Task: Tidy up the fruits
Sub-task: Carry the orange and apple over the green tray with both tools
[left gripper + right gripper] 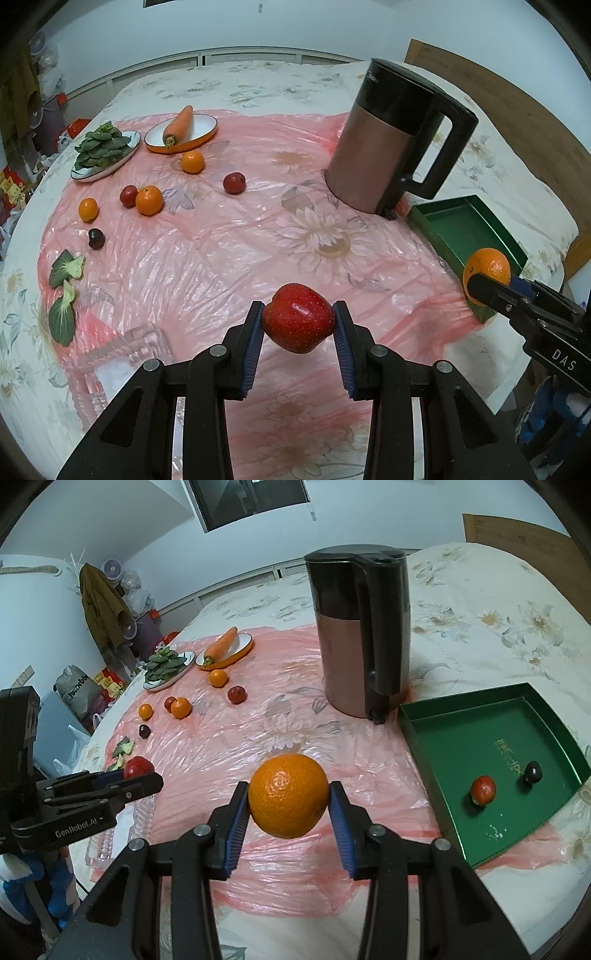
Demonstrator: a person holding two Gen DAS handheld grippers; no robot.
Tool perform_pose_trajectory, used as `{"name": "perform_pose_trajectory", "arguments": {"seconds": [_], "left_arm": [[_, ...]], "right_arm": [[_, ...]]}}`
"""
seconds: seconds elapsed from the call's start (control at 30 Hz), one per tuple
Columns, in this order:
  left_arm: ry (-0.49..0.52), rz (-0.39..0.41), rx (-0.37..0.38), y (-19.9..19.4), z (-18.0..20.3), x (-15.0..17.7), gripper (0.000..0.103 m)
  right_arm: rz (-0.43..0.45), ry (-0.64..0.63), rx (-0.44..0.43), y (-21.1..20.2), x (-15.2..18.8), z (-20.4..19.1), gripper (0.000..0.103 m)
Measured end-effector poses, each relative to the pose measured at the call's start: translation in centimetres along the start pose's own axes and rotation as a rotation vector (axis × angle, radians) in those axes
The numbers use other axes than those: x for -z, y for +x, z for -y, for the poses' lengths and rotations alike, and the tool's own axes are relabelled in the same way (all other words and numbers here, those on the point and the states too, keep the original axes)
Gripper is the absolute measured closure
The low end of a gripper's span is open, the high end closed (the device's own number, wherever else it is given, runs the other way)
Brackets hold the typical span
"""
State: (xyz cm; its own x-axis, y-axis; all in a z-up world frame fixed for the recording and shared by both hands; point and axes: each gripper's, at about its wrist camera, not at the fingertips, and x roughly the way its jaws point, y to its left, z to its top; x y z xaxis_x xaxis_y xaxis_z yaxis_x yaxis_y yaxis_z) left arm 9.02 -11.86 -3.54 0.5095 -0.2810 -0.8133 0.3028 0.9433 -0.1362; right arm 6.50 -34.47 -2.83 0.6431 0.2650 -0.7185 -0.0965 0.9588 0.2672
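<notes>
The left gripper (298, 325) clamps a glossy, speckled red apple (298, 322) between ribbed blue fingers (254, 347), held above crinkled pink plastic sheet (207, 258) on the bed. The right gripper (288, 801) grips a dimpled round orange (288, 795) likewise, near the green tray (436, 738), which holds two small fruits. Placing well likely means lowering each fruit onto the tray's flat floor before loosening, since round fruit rolls.

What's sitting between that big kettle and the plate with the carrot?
In the left wrist view, one small red fruit lies between the kettle and the carrot dish; otherwise only pink plastic sheet.
</notes>
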Motion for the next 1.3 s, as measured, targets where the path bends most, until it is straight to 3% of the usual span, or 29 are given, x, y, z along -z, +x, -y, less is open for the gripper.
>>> {"name": "perform_pose_trajectory", "arguments": {"seconds": [0.53,1.07,1.3], "left_arm": [[0.061,-0.019,0.063,1.6,5.0,-0.9,0.071],[0.241,-0.054,0.202,5.6,17.1,-4.0,0.071],[0.355,-0.048,0.186,8.4,22.4,-5.7,0.071]], "right_arm": [[0.053,0.083,0.064,-1.9,-0.1,6.5,0.050],[0.133,0.236,0.213,-3.6,-1.6,19.7,0.050],[0.128,0.292,0.307,-2.6,-1.8,25.2,0.050]]}}
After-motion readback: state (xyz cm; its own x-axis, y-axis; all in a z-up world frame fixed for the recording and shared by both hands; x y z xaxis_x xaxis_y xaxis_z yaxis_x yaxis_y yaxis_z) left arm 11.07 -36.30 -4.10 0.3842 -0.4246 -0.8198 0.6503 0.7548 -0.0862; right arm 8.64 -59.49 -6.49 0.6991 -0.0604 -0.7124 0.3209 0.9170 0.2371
